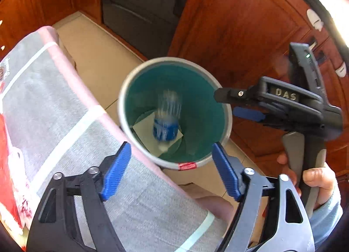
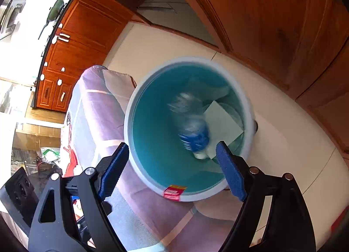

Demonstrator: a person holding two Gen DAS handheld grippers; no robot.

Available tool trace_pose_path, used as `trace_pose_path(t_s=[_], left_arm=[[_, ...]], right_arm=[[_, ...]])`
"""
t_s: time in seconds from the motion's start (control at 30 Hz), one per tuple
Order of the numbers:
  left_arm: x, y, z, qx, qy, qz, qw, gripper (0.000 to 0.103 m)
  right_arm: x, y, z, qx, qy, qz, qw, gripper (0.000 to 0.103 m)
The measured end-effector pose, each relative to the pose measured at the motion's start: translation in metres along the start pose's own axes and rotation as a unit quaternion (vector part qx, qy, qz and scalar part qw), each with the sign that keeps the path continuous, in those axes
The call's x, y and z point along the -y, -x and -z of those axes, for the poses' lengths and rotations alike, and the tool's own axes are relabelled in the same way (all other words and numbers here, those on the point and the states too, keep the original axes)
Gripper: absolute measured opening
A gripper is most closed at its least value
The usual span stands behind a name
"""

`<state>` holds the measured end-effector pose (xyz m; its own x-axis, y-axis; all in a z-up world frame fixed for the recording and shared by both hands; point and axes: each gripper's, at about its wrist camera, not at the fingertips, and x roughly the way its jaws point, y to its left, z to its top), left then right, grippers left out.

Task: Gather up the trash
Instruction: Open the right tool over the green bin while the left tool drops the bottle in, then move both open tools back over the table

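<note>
Left wrist view shows the left gripper spread wide with nothing in it. Just past it, a blurry plastic bottle lies inside the teal trash bin on paper. Farther off, the right gripper hangs released over the rim.

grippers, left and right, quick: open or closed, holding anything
left gripper: open, holding nothing.
right gripper: open, holding nothing; the bottle is inside the bin.
</note>
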<state>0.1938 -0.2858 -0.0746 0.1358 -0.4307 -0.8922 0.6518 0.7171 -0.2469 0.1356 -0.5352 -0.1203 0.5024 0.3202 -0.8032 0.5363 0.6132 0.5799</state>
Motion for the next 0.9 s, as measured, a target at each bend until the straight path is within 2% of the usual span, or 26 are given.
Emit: trace_pose_path(t_s=[0.1, 0.47, 0.7, 0.9], left_arm=[[-0.005, 0.016, 0.007, 0.018, 0.011, -0.007, 0.9998, 0.092], [-0.031, 0.074, 0.060, 0.044, 0.052, -0.017, 0.9976, 0.096], [-0.069, 0.134, 0.115, 0.077, 0.092, -0.043, 0.9918, 0.097], [-0.129, 0.195, 0.165, 0.118, 0.149, -0.073, 0.9790, 0.098]], right_arm=[[-0.004, 0.002, 0.005, 0.000, -0.001, 0.006, 1.000, 0.086], [-0.042, 0.003, 0.045, -0.019, 0.027, 0.010, 0.999, 0.087], [-0.104, -0.005, 0.084, -0.044, 0.092, 0.012, 0.995, 0.087], [-0.169, -0.016, 0.126, -0.064, 0.155, 0.008, 0.986, 0.087]])
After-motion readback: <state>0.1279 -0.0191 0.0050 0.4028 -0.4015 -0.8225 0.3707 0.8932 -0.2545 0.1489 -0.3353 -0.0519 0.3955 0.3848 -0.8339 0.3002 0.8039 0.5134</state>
